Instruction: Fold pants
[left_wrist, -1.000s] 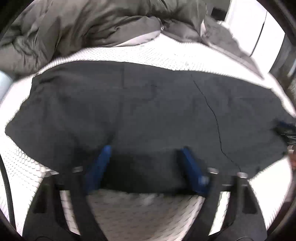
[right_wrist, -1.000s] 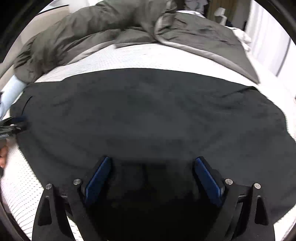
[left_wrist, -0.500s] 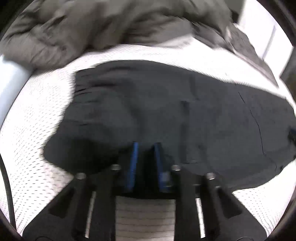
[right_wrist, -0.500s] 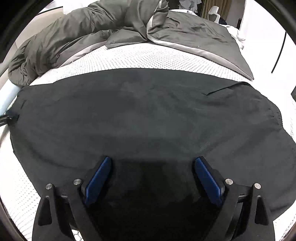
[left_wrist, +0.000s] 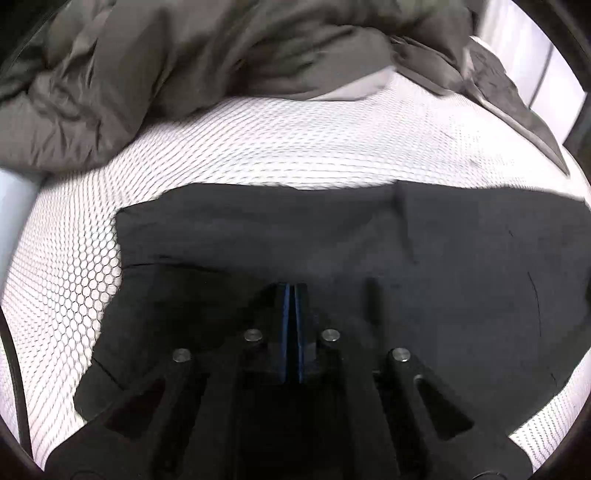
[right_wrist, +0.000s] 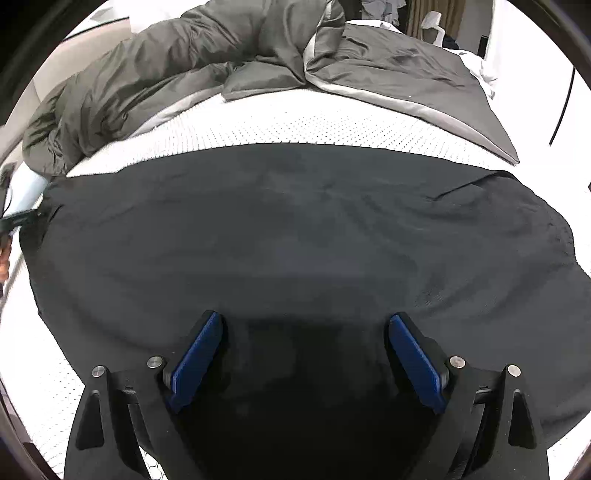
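Black pants (right_wrist: 295, 229) lie spread flat across a white mesh-covered mattress (left_wrist: 280, 147). In the left wrist view my left gripper (left_wrist: 293, 295) is shut, its blue pads pressed together on the near edge of the pants (left_wrist: 424, 258), with a fold of cloth lifted around the fingers. In the right wrist view my right gripper (right_wrist: 306, 332) is open, its blue pads (right_wrist: 199, 350) wide apart just above the pants' near edge, holding nothing. The left gripper shows faintly at the far left of the right wrist view (right_wrist: 22, 218).
A rumpled grey duvet (right_wrist: 221, 70) lies heaped across the far side of the bed, also in the left wrist view (left_wrist: 184, 66). A pale blue pillow (right_wrist: 31, 186) sits at the far left. White mattress shows around the pants.
My left gripper closed from wide open onto the pants' edge and moved left and forward, bunching the cloth. My right gripper stayed open and hardly moved.
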